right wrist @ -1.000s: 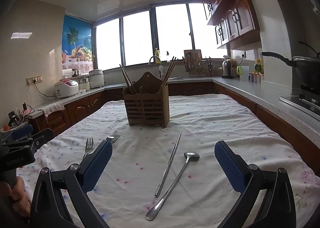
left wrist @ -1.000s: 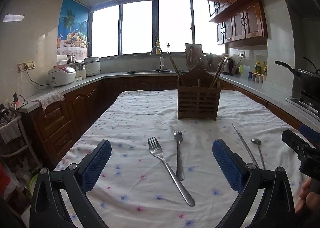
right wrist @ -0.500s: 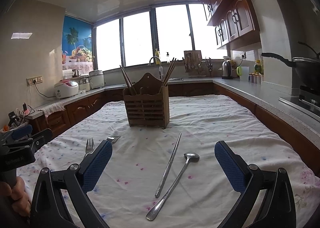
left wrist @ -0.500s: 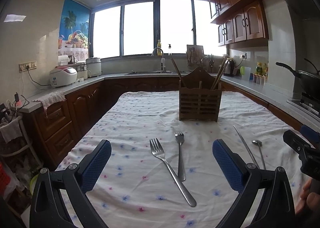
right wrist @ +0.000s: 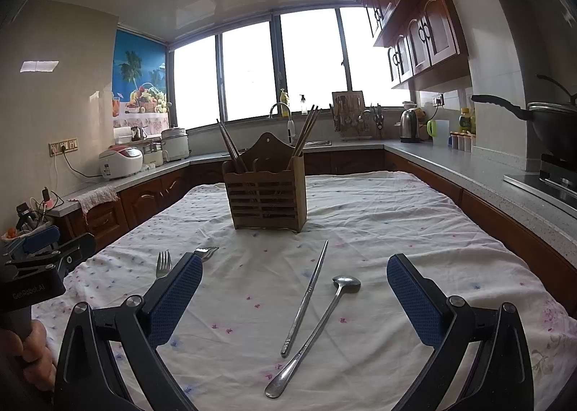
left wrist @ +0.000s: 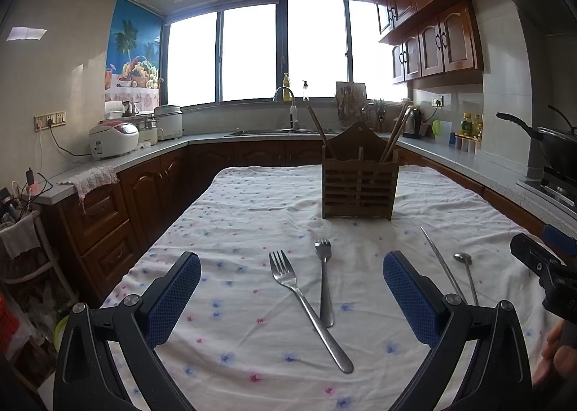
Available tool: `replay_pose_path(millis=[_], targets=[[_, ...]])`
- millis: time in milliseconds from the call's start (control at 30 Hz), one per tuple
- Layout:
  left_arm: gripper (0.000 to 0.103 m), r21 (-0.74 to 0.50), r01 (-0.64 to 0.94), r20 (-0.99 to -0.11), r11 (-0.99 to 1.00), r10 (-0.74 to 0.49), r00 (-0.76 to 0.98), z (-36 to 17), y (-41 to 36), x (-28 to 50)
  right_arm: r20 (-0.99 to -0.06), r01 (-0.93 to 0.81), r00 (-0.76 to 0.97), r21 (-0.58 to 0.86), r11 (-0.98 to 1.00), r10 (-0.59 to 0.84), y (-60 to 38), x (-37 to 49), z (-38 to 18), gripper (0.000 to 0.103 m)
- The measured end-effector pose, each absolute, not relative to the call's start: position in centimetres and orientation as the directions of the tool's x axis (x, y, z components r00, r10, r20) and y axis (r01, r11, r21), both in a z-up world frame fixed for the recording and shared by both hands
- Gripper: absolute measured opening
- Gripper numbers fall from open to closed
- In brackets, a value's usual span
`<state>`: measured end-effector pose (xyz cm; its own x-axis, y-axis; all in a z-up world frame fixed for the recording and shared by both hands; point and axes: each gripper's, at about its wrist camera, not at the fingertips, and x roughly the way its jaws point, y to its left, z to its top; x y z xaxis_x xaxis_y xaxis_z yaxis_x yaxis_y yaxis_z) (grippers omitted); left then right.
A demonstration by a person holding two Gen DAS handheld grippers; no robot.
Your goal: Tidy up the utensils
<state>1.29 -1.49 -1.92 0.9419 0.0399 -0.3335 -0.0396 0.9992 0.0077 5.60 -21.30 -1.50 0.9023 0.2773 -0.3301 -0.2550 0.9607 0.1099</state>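
A slatted wooden utensil holder [left wrist: 359, 187] [right wrist: 267, 194] with chopsticks in it stands mid-table on the flowered cloth. In the left wrist view two forks lie crossed: a large fork [left wrist: 306, 306] and a small fork [left wrist: 324, 277], both between the wide-apart blue pads of my left gripper [left wrist: 292, 297], which is open and empty above them. In the right wrist view a long metal rod [right wrist: 306, 297] and a spoon [right wrist: 317, 328] lie side by side between the pads of my open, empty right gripper [right wrist: 294, 301]. The rod [left wrist: 441, 263] and spoon [left wrist: 467, 274] also show at the left view's right.
The table [right wrist: 414, 230] carries a white cloth with small flowers. Counters run around the room with rice cookers [left wrist: 113, 138], a sink [left wrist: 285, 129], a kettle [right wrist: 409, 126] and a wok [right wrist: 548, 122] on a stove at the right. A hand [right wrist: 25, 349] holds the other gripper.
Both grippers have drifted slightly; the holder and utensils look a little farther right and lower in the left view. Nothing was grasped or moved.
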Motion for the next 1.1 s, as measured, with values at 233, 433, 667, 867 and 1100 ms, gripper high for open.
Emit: replay_pose_path(millis=[233, 433, 667, 867, 1100], targets=[[0.102, 0.007, -0.038, -0.334, 0.999, 0.038, 0.942, -1.8, -1.5, 1.45, -0.329, -0.257, 0.901, 0.117, 0.959, 0.282, -21.35, 5.56, -1.28, 0.103], [0.102, 0.005, -0.039, -0.336, 0.999, 0.039, 0.941, -1.76, -1.56, 1.48, -0.324, -0.259, 0.902, 0.119, 0.959, 0.284, -21.25, 5.44, -1.15, 0.103], [0.102, 0.007, -0.044, -0.33, 0.999, 0.044, 0.943, -1.82, -1.62, 1.39, -0.324, -0.259, 0.903, 0.118, 0.959, 0.284, -21.25, 5.36, -1.18, 0.103], [0.102, 0.005, -0.043, -0.329, 0.999, 0.042, 0.943, -1.82, -1.77, 1.39, -0.324, -0.26, 0.902, 0.118, 0.958, 0.284, -21.2, 5.41, -1.11, 0.103], [0.102, 0.005, -0.037, -0.326, 0.999, 0.036, 0.945, -1.83, -2.03, 1.42, -0.321, -0.263, 0.902, 0.122, 0.957, 0.289, -21.16, 5.5, -1.02, 0.103]])
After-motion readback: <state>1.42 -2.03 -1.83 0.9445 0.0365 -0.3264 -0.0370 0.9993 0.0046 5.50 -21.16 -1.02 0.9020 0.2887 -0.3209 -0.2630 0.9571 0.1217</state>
